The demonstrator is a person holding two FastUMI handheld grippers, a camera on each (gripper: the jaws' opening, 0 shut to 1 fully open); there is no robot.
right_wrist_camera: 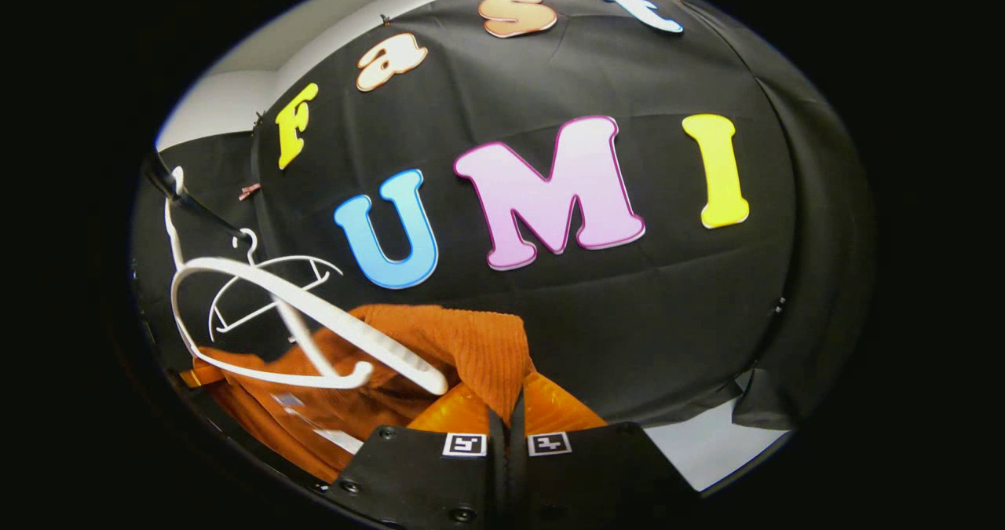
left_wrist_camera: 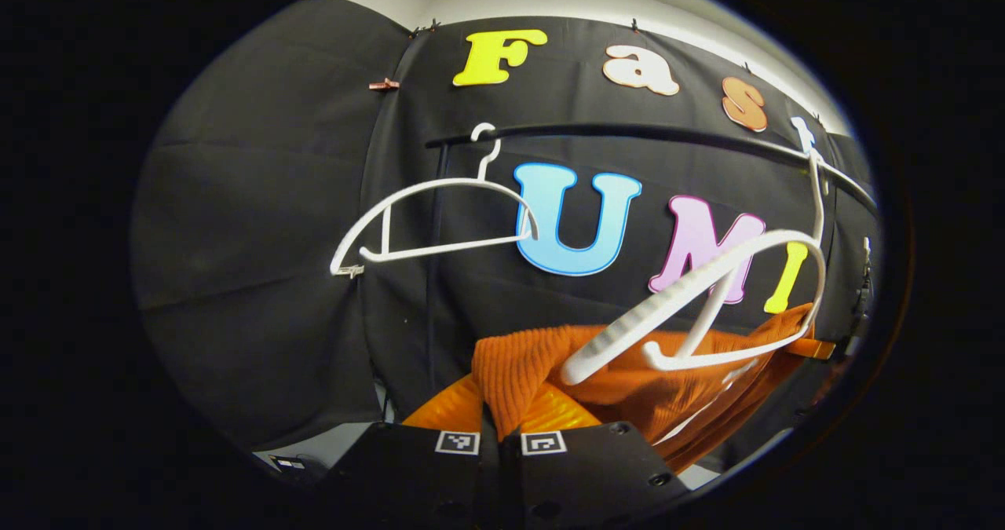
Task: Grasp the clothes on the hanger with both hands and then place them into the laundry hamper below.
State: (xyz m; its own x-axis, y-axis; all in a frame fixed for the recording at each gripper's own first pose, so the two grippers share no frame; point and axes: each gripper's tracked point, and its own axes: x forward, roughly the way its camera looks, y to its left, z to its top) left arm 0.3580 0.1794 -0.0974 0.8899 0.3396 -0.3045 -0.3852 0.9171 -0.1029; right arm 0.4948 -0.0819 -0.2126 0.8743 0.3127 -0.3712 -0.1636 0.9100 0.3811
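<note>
In the left gripper view, the left gripper (left_wrist_camera: 500, 436) has its jaws pressed together on a fold of the orange ribbed knit garment (left_wrist_camera: 518, 369). In the right gripper view, the right gripper (right_wrist_camera: 506, 436) clamps another fold of that cloth. Just behind the garment, still draped in it, hangs a white plastic hanger (left_wrist_camera: 707, 310). Beyond it, an empty white plastic hanger (left_wrist_camera: 432, 224) hangs from the black rail (left_wrist_camera: 628, 132).

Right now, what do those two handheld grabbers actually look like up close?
The left gripper and the right gripper look alike: each has a black, angular body with round screw heads along its edges. Each carries two small square black-and-white tags, side by side near a narrow centre slit. I can't see any cables or sleeves.
</note>
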